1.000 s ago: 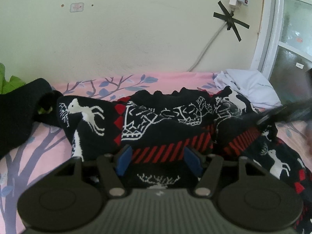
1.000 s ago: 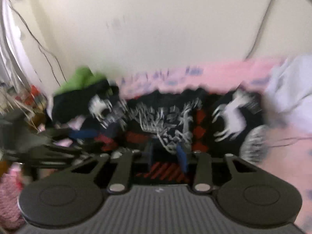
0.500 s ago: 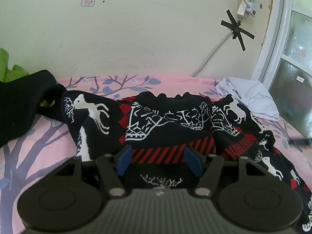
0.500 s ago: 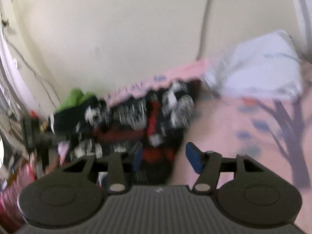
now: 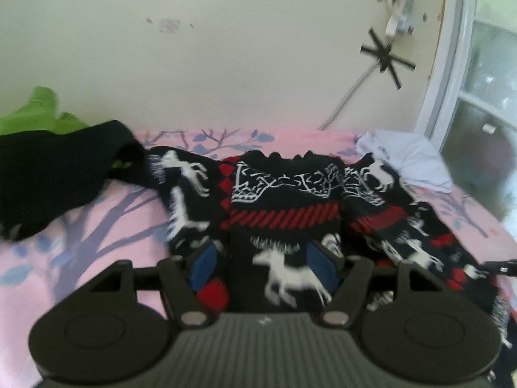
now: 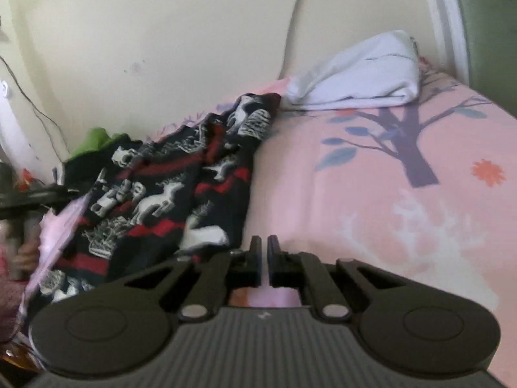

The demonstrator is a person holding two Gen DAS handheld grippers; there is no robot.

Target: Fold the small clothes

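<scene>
I see the black knitted sweater with white reindeer and red stripes (image 5: 284, 213) spread on the pink tree-print bed sheet (image 6: 371, 174). My left gripper (image 5: 263, 263) straddles it, jaws apart; my right gripper (image 6: 264, 252) is closed, empty, beside its edge. A white folded cloth (image 6: 362, 71) lies near the wall.

Your left wrist camera sits low over the pink sheet (image 5: 97, 213), facing the cream wall (image 5: 226, 64) head-on, close above the reindeer sweater (image 5: 284, 200) with the left gripper (image 5: 263, 263) framing it. Your right wrist camera rides at the sweater's right edge, the right gripper (image 6: 264, 252) over bare sheet, angled toward the white cloth (image 6: 362, 74). Both views share sweater, white cloth, wall and, probably, given the blur, the same green garment (image 5: 42, 110).
</scene>
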